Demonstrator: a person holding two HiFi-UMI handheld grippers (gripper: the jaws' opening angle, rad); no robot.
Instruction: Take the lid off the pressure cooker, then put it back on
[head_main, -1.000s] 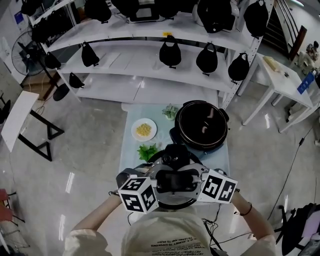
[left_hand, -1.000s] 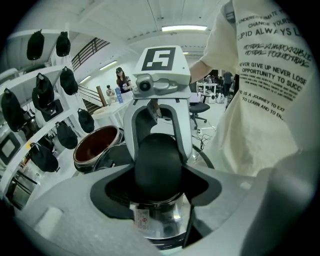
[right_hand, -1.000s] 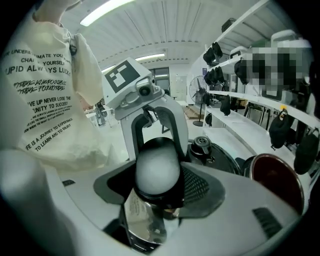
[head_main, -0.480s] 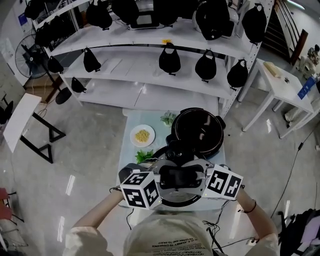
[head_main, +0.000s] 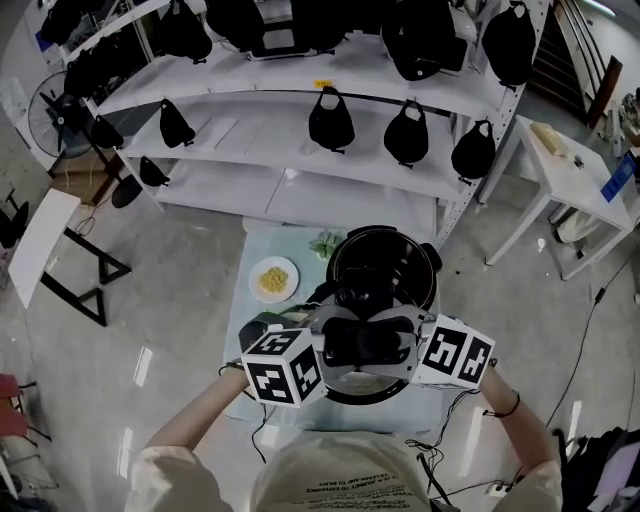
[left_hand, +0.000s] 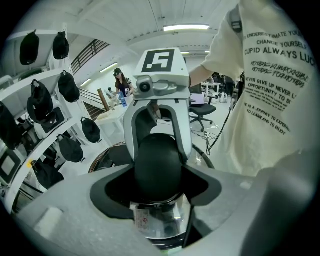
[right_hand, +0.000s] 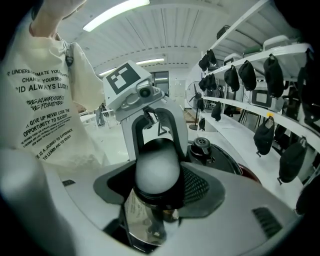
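Lid (head_main: 360, 385) is hanging tilted just in front of the open pressure cooker (head_main: 385, 238), overlapping its near rim. 2 claws are pinching the lid's black handle (head_main: 362, 340) from opposite ends: left gripper (left_hand: 160, 182) and right gripper (right_hand: 157, 185), jaws wide around it. Likely risk: uneven pull from either hand is tipping the lid, so it is slipping out or seating crooked on the pot edge.
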